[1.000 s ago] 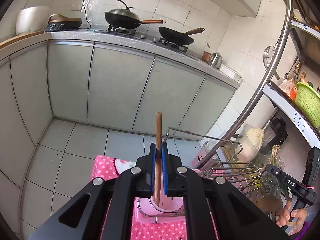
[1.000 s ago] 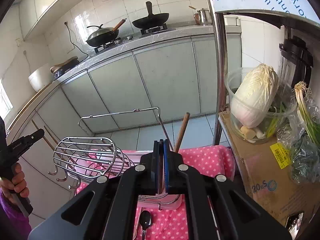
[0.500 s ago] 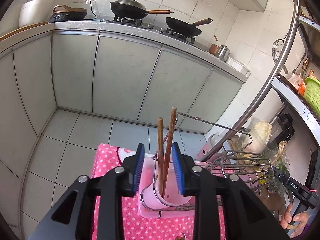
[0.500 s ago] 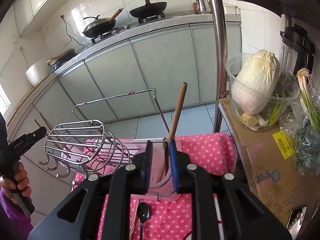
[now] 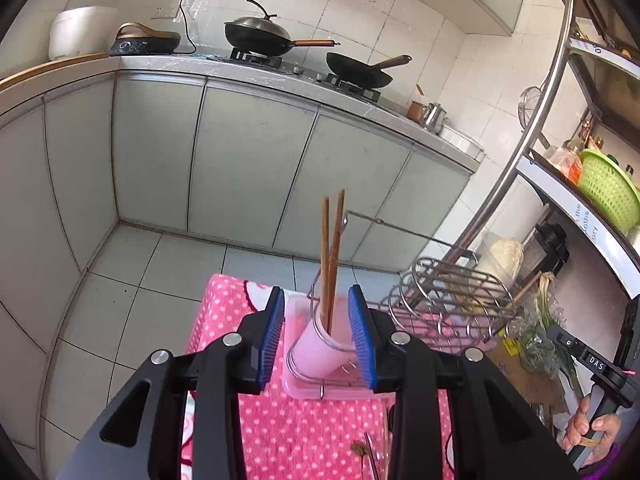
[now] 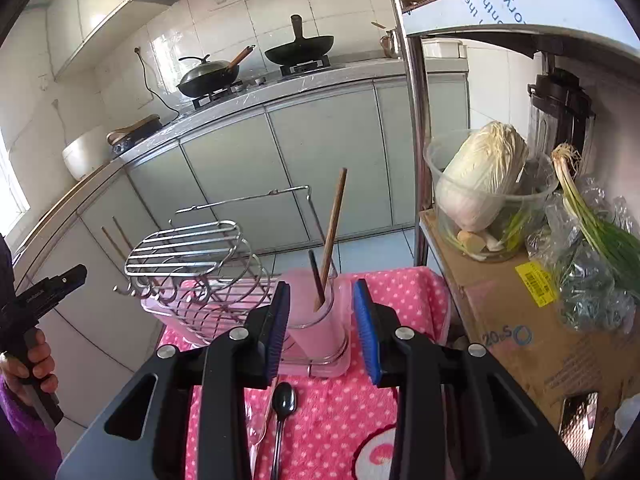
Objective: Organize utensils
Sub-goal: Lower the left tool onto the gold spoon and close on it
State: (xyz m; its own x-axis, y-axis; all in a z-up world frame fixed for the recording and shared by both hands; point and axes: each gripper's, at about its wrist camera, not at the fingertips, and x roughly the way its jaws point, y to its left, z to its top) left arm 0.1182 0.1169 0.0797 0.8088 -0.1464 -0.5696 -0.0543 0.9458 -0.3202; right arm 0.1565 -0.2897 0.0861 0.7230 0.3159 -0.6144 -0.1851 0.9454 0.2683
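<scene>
Two wooden chopsticks (image 5: 331, 256) stand leaning in a pink cup (image 5: 316, 346), which sits in a wire holder on a pink tray. My left gripper (image 5: 316, 312) is open just in front of the cup, and its blue pads touch nothing. In the right wrist view the same cup (image 6: 314, 322) holds one light chopstick (image 6: 334, 232) and a darker stick beside it. My right gripper (image 6: 321, 304) is short of the cup with its jaws opening and nothing pressed between them. A black spoon (image 6: 282, 402) lies on the dotted pink cloth (image 6: 332, 432) below it.
A steel wire rack (image 6: 192, 256) stands left of the cup. To the right, a cardboard box (image 6: 516, 320) carries a cabbage bowl (image 6: 480, 184) and bagged greens. A steel shelf post (image 6: 416, 128), grey cabinets (image 5: 248, 168) and tiled floor lie beyond. A hand (image 6: 28, 364) grips the other handle.
Both grippers were shut on a chopstick each; they have opened and drawn back. The two chopsticks now stand free in the pink cup.
</scene>
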